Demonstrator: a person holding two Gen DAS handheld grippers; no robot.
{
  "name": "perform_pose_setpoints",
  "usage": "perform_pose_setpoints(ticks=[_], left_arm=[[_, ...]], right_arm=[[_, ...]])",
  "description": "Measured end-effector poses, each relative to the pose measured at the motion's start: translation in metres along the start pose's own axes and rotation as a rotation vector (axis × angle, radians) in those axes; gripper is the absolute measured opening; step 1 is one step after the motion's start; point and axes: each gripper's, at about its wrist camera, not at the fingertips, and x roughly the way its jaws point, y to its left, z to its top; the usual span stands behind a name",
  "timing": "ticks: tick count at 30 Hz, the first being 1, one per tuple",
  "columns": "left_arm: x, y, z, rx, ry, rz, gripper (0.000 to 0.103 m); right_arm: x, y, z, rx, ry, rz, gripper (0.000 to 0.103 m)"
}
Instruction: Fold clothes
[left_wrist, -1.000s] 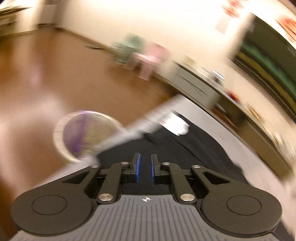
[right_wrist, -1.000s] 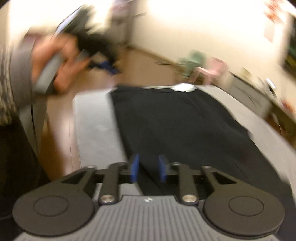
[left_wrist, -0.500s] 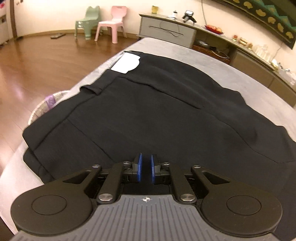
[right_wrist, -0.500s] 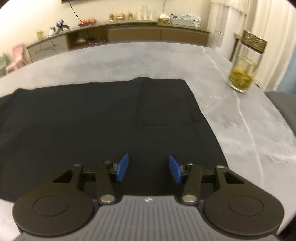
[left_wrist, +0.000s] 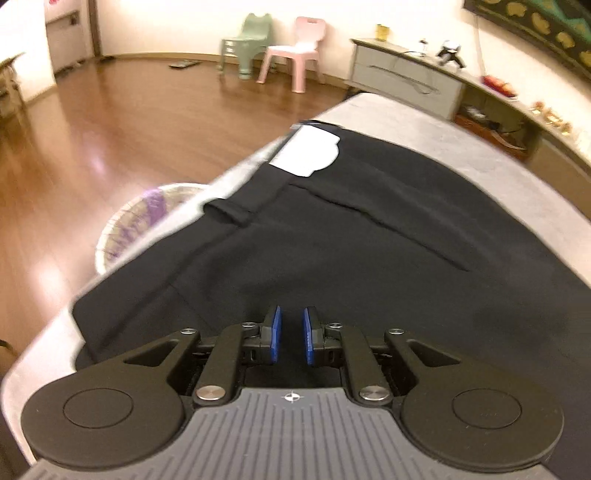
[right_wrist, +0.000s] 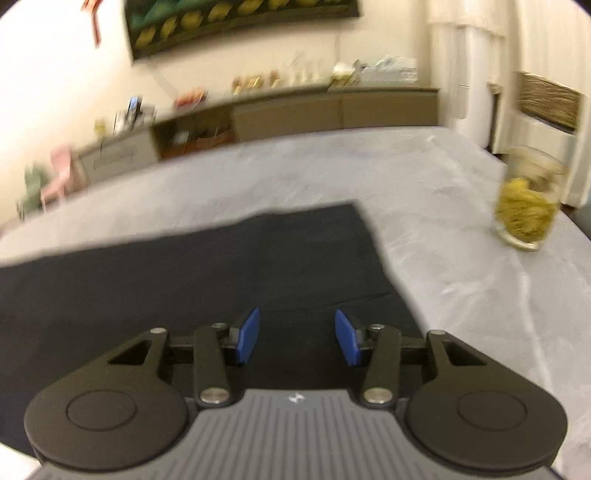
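Black trousers are lying flat on the grey marble table, waistband with its white tag toward the floor-side edge, hems toward the glass jar; the long axis is running across the table between the two grippers. The left gripper is hovering over the cloth, its blue pads nearly closed on nothing; the right gripper is spread wide above the hem end. Whether folds are already made is unclear. Any pinch should be catching all layers squarely at an edge, keeping seams aligned.
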Motion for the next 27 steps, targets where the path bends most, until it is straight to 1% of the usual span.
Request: perform_pose_setpoints(ticks=[1,2,4,6,7,8,10,11,13,14,16,18,20,21,23,24,27], left_arm=[[-0.004,-0.005,-0.002,0.007,0.000,-0.022,0.014],[-0.007,-0.010,-0.003,0.015,-0.002,-0.042,0.014],[-0.007,-0.023,-0.003,0.060,-0.015,-0.050,0.015],[-0.007,-0.032,-0.003,0.082,-0.015,-0.057,0.015],[-0.007,-0.036,-0.003,0.090,-0.014,-0.062,0.015],[-0.004,-0.037,-0.001,0.096,-0.014,-0.065,0.015],[0.000,-0.040,0.001,0.107,-0.014,-0.071,0.015],[0.001,-0.040,0.002,0.110,-0.015,-0.071,0.015],[0.004,-0.038,0.003,0.116,-0.016,-0.068,0.015],[0.005,-0.037,0.003,0.119,-0.014,-0.064,0.015],[0.006,-0.036,0.003,0.125,-0.010,-0.056,0.015],[0.007,-0.034,0.003,0.131,-0.007,-0.048,0.015],[0.013,-0.031,0.003,0.142,0.008,-0.030,0.015],[0.015,-0.030,0.001,0.149,0.010,-0.020,0.020],[0.014,-0.028,0.001,0.167,0.004,-0.001,0.028],[0.013,-0.026,0.001,0.168,0.006,0.002,0.029],[0.012,-0.022,0.001,0.173,0.014,0.014,0.031]], right_arm=[[0.000,-0.008,0.002,0.006,-0.001,-0.010,0.048],[0.003,-0.009,0.002,-0.006,0.006,-0.007,0.047],[0.010,-0.010,0.003,-0.038,0.025,0.005,0.044],[0.014,-0.002,0.002,-0.098,0.031,-0.017,0.040],[0.015,0.002,0.003,-0.115,0.031,-0.030,0.034],[0.017,0.003,0.004,-0.123,0.032,-0.038,0.022],[0.017,0.006,0.006,-0.128,0.037,-0.023,0.010],[0.016,0.010,0.005,-0.142,0.036,-0.026,0.008],[0.013,0.016,0.005,-0.175,0.025,-0.035,0.007],[0.009,0.017,0.007,-0.182,0.003,-0.040,0.007],[-0.002,0.019,0.012,-0.193,-0.051,-0.050,0.006],[-0.015,0.024,0.022,-0.233,-0.146,-0.091,0.006],[-0.003,0.024,0.032,-0.252,-0.129,-0.121,0.006],[0.003,0.023,0.036,-0.259,-0.114,-0.135,0.006],[0.024,0.019,0.035,-0.262,-0.038,-0.154,0.006],[0.033,0.017,0.033,-0.257,0.009,-0.159,0.006],[0.035,0.017,0.029,-0.250,0.060,-0.174,0.009]])
